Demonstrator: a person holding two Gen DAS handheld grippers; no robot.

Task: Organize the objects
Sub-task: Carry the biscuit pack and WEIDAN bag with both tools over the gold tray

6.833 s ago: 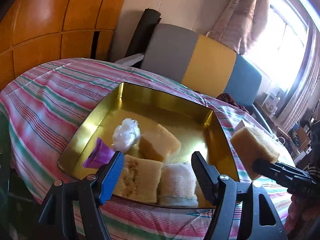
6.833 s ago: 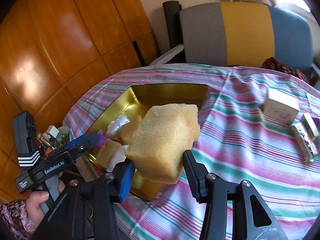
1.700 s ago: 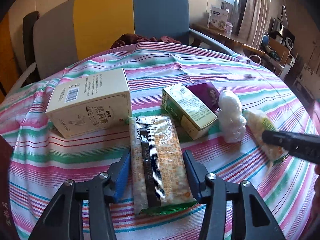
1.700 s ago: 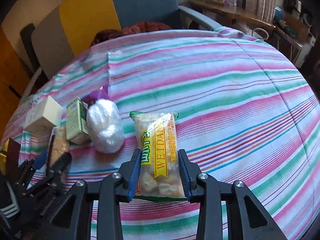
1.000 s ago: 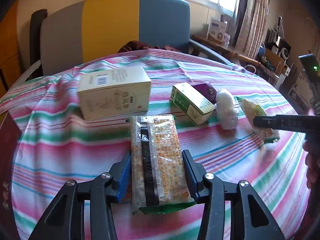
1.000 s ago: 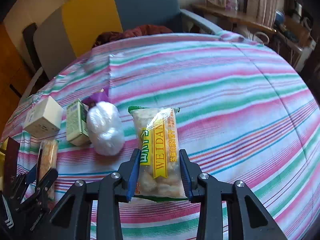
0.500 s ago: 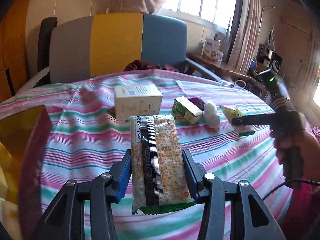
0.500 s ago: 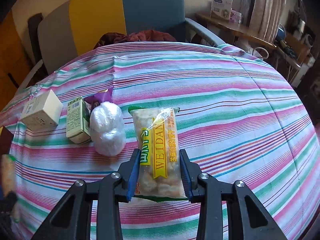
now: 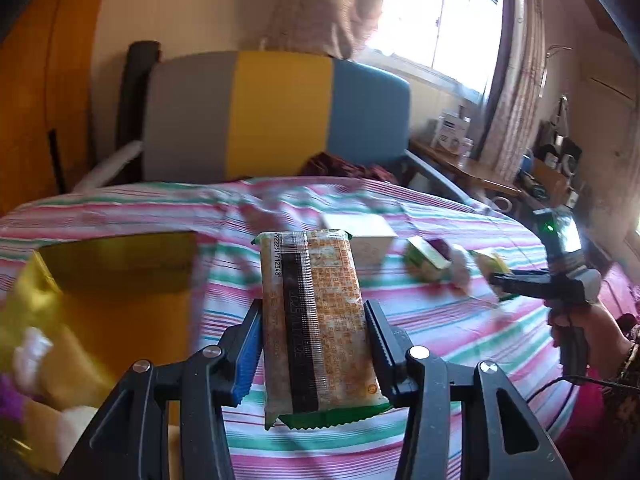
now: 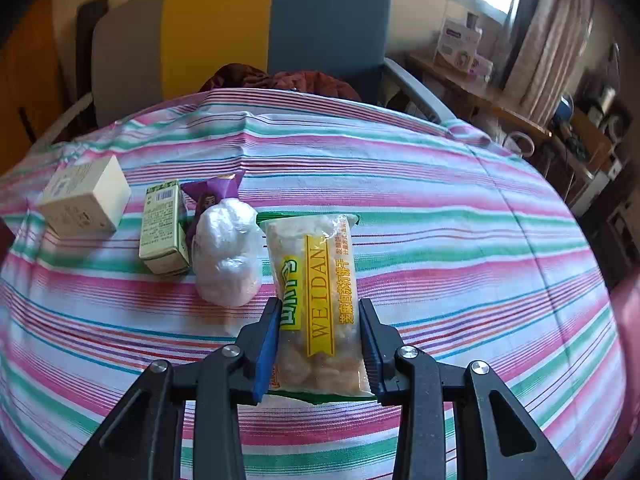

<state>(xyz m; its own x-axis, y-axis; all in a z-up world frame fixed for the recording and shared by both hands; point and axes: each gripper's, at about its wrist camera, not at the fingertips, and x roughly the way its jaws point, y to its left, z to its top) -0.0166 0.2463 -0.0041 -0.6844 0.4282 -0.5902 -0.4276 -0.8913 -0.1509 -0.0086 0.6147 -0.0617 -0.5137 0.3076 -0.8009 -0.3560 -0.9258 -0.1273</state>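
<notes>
My left gripper [image 9: 314,340] is shut on an orange snack packet [image 9: 316,320] with a black seam strip, held in the air over the striped tablecloth beside the gold tin [image 9: 116,264] at the left. My right gripper [image 10: 318,344] is shut on a clear WEIDAN biscuit packet [image 10: 316,296], held low over the cloth. In the left wrist view the right gripper [image 9: 496,280] shows at the far right with the yellow-green packet end [image 9: 490,260]. A white wrapped ball [image 10: 226,256], a green carton [image 10: 162,226], a purple wrapper [image 10: 212,190] and a cream box [image 10: 82,202] lie on the cloth.
The tin holds pale sponges, a white wrapped ball [image 9: 32,352] and a purple bit at its near-left corner, all blurred. A grey, yellow and blue chair [image 9: 276,116] stands behind the round table. A cluttered side table [image 10: 520,120] stands at the right.
My left gripper has carried the orange packet up and to the left, so the gold tin has come into view. My right gripper holds the WEIDAN packet almost where it was.
</notes>
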